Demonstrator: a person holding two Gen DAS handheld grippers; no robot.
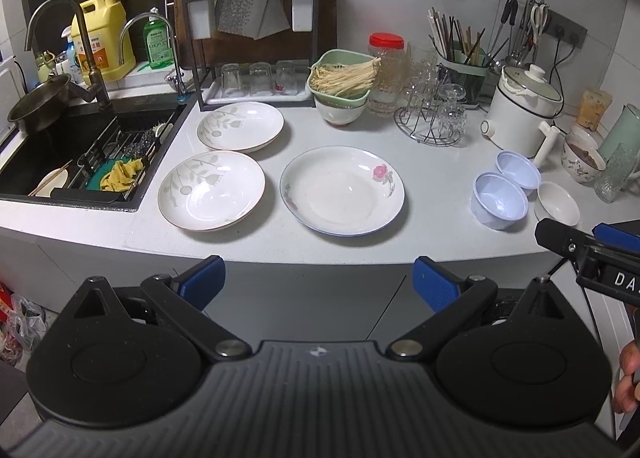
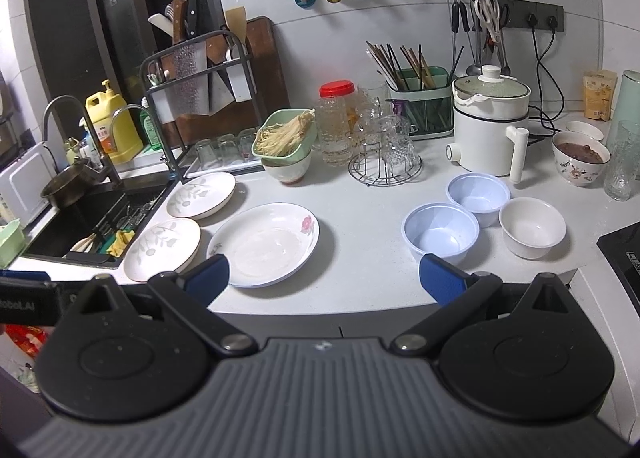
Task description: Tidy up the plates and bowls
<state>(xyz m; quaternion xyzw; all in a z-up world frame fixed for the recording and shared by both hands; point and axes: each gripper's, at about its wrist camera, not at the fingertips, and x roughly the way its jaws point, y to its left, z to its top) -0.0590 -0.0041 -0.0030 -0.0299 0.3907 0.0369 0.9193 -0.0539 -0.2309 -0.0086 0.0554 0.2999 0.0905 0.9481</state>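
Three plates lie apart on the white counter: a rose-pattern plate (image 1: 342,190) (image 2: 266,244) in the middle, a near leaf-pattern plate (image 1: 212,190) (image 2: 162,248) and a far leaf-pattern plate (image 1: 240,125) (image 2: 201,194) to its left by the sink. At the right stand two pale blue bowls (image 1: 500,202) (image 2: 440,232), (image 1: 518,169) (image 2: 478,192) and a small white bowl (image 1: 558,203) (image 2: 532,227). My left gripper (image 1: 318,284) is open and empty, in front of the counter edge. My right gripper (image 2: 324,276) is open and empty, at the counter edge between the rose plate and the near blue bowl.
A sink (image 1: 80,154) with a rack and scraps is at the left. At the back stand a dish rack (image 1: 248,34), a green basket of noodles (image 1: 342,76) on a bowl, glasses on a wire stand (image 1: 434,114), and a white electric pot (image 1: 524,106). A filled bowl (image 2: 580,158) sits far right.
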